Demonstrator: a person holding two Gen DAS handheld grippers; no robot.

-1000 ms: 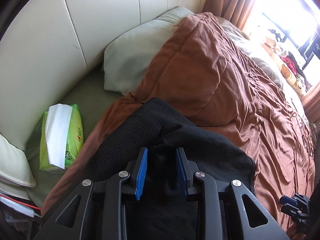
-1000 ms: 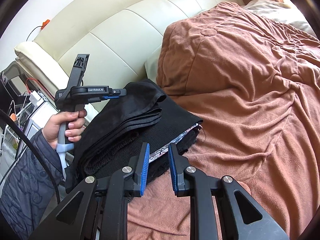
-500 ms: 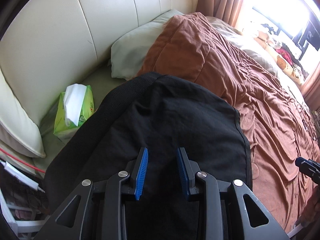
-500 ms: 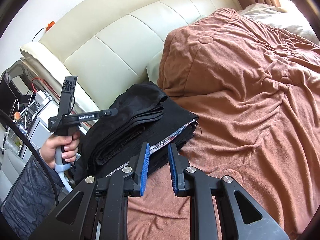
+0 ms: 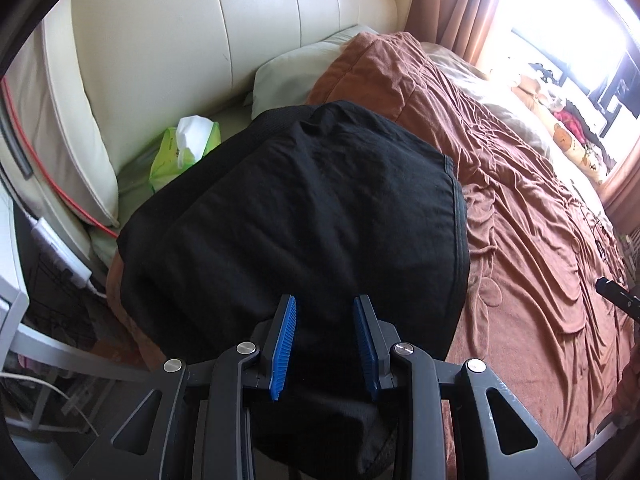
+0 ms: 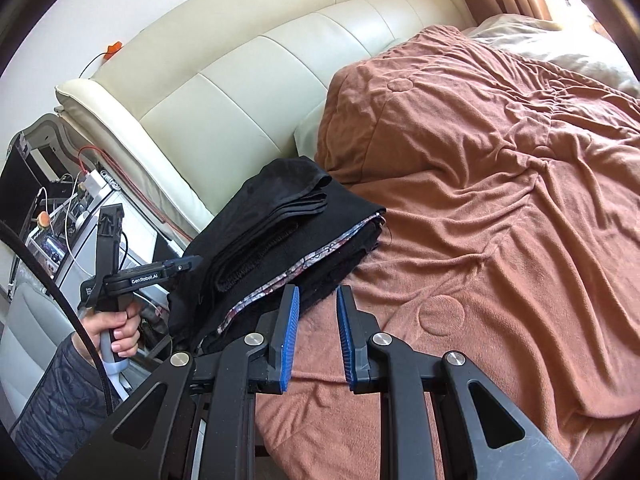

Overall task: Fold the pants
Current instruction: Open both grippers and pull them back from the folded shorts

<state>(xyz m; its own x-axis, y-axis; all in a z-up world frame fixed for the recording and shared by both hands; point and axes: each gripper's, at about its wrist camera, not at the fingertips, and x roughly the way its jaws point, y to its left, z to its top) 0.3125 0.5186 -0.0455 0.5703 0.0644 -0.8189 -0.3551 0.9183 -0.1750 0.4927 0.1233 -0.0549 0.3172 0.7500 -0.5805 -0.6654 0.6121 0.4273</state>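
Observation:
The folded black pants [image 5: 304,216] lie on top of a stack of dark folded clothes at the near corner of the bed; they also show in the right wrist view [image 6: 272,216]. My left gripper [image 5: 325,304] hovers above the near edge of the pants, its blue pads apart with nothing between them. It shows from the side in the right wrist view [image 6: 188,262], just left of the stack. My right gripper [image 6: 318,294] is open and empty over the brown blanket [image 6: 500,208], just right of the stack's near corner.
A green tissue pack [image 5: 186,150] lies by the cream headboard [image 5: 192,40], next to a pale pillow [image 5: 296,68]. A bedside unit with cables [image 6: 64,208] stands left of the bed. A bright window [image 5: 576,40] is at the far end.
My left gripper has pulled back and up from the pants, so the whole folded stack now shows below it. My right gripper has drawn back slightly.

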